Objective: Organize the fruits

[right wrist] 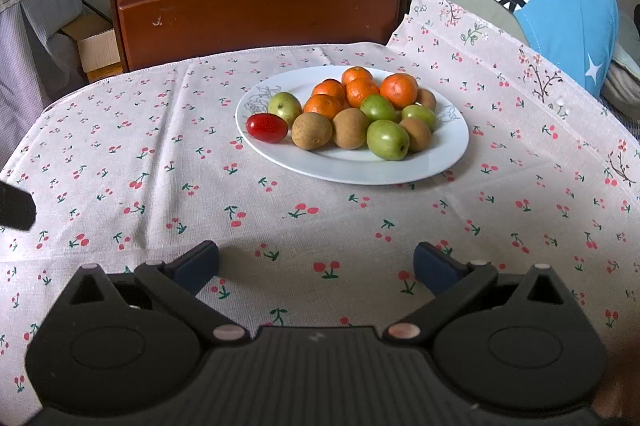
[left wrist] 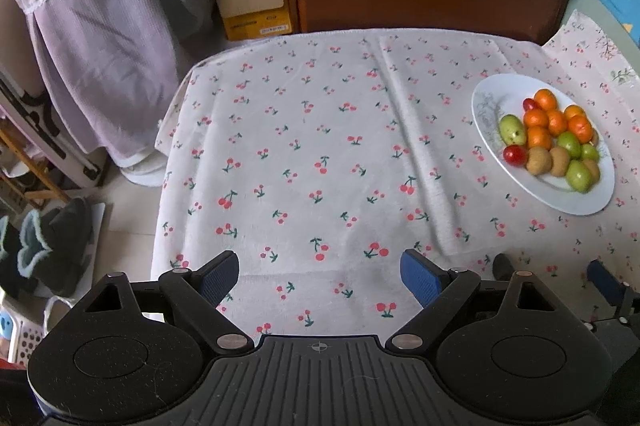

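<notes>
The white plate of mixed fruit stood on the cherry-print tablecloth straight ahead of the right gripper, whose jaws were spread wide with nothing between them; the left gripper, equally wide and empty, had the plate well off to its right, so the right hand seemed the nearer. The right wrist view showed the red cherry tomato lying at the pile's left edge, long axis crosswise to the gripper. The left wrist view alone showed a second tomato behind the oranges.
</notes>
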Tool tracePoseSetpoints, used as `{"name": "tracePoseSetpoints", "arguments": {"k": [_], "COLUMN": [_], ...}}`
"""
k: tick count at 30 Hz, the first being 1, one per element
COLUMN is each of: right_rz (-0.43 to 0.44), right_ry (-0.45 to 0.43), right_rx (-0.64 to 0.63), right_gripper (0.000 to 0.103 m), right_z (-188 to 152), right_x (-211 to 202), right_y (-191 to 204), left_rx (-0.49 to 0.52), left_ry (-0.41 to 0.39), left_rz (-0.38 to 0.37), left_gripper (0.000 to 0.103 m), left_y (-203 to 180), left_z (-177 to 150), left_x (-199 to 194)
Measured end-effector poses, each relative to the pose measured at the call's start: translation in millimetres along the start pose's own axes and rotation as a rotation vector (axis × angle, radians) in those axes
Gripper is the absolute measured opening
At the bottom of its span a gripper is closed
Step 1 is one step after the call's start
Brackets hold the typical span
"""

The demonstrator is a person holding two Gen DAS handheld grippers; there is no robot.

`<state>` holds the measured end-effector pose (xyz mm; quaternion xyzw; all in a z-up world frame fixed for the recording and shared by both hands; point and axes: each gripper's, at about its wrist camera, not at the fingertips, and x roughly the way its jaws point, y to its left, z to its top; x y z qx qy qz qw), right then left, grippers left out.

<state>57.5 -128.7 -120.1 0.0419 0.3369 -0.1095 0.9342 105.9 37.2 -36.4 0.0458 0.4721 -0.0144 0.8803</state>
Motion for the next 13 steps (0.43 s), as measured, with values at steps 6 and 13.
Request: {"name": "tracePoseSetpoints", "arguments": {"k": [6, 13], "right_rz": [0.000, 0.000], "right_ry": [-0.001, -0.001], "right_rx": [0.000, 0.000], "right_gripper": [0.102, 0.102], "right_z": [-0.3, -0.4], "right_x": [-0.1, 0.0], "right_y": [0.0, -0.1], "left_rx": [0.003, -0.008], "left_ry": [0.014, 0.043], "left_rz": [0.016, 0.026], "left_gripper": [0.089, 0.089], "left_y": [0.9, 1.3], "left_z": [-2.5, -3.9], "left_x": [11.0, 25.6]}}
